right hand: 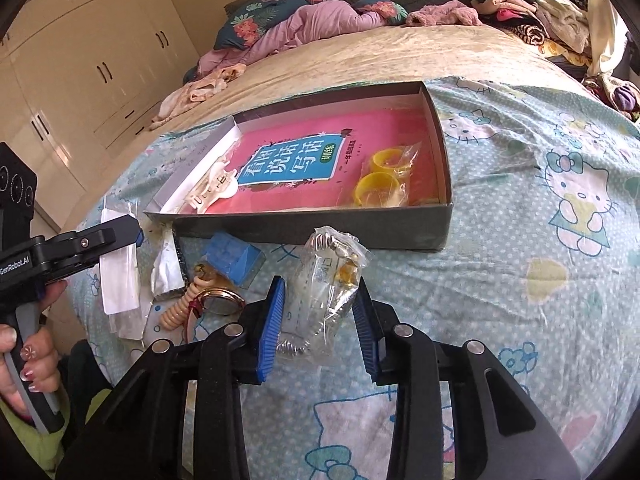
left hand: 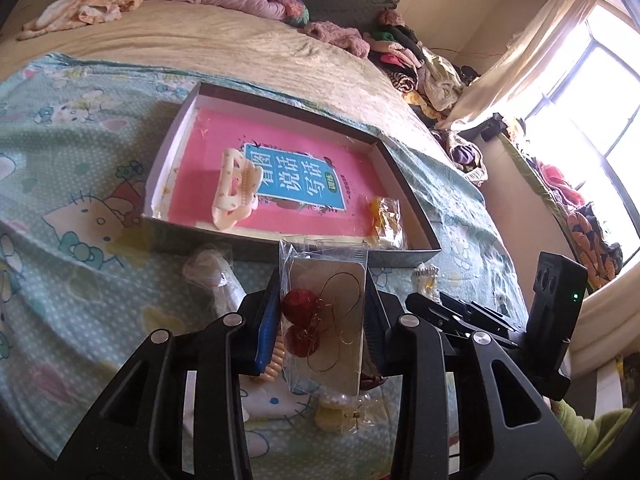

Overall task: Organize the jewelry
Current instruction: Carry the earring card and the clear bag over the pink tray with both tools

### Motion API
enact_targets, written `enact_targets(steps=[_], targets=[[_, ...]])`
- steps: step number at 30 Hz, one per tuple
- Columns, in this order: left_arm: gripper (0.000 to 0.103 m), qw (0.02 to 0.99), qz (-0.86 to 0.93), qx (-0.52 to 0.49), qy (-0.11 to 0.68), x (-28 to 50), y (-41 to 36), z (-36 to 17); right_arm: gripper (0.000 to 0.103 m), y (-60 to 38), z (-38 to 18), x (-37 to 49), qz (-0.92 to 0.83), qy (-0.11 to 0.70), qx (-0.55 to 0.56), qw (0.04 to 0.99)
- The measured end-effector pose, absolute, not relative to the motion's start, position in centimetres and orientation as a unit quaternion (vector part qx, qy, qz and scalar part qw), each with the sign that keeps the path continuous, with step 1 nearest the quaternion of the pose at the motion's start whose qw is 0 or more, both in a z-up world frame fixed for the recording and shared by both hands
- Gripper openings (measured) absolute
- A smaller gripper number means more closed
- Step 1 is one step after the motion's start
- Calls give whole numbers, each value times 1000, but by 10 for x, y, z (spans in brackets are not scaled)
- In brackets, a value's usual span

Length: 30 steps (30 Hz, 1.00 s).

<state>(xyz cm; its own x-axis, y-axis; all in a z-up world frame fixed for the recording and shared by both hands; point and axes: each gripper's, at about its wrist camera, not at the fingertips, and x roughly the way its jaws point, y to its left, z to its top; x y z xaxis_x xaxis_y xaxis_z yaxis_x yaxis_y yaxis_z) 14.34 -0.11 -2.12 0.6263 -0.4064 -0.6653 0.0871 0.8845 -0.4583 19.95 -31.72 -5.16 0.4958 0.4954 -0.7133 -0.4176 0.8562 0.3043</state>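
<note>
Bedroom scene, seen from two handheld grippers over a bed covered with a blue cartoon-cat sheet (right hand: 520, 280). The left gripper (left hand: 324, 320) has its blue-padded jaws closed on a clear packet of red bead earrings (left hand: 324, 320), held upright above the sheet, just in front of a shallow grey box (left hand: 400, 258). Inside the box lies a pink book (left hand: 288, 184) with a cream hair claw (left hand: 234, 188) resting on its left part and a bag of yellow rings (right hand: 384, 184) at its right end.

The right gripper (right hand: 320, 320) has its jaws spread apart on either side of a crumpled clear bag of jewelry (right hand: 328, 276) lying on the sheet near the box's front wall; whether the pads touch the bag cannot be told. To the left of that bag lie a blue block (right hand: 232, 260), a round watch (right hand: 222, 302) and a beige coiled cord (right hand: 178, 308).
</note>
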Motion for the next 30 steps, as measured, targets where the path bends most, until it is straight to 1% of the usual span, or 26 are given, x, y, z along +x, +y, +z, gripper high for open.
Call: enact_targets(steps=[16,30], targets=[[28,900,-90,-209,371,136,46,-4,33,-280,-16,198,311,389,28,867],[28,907,-58,-216,358,162,71,2,33,-268,5,221,318,358,29,877]])
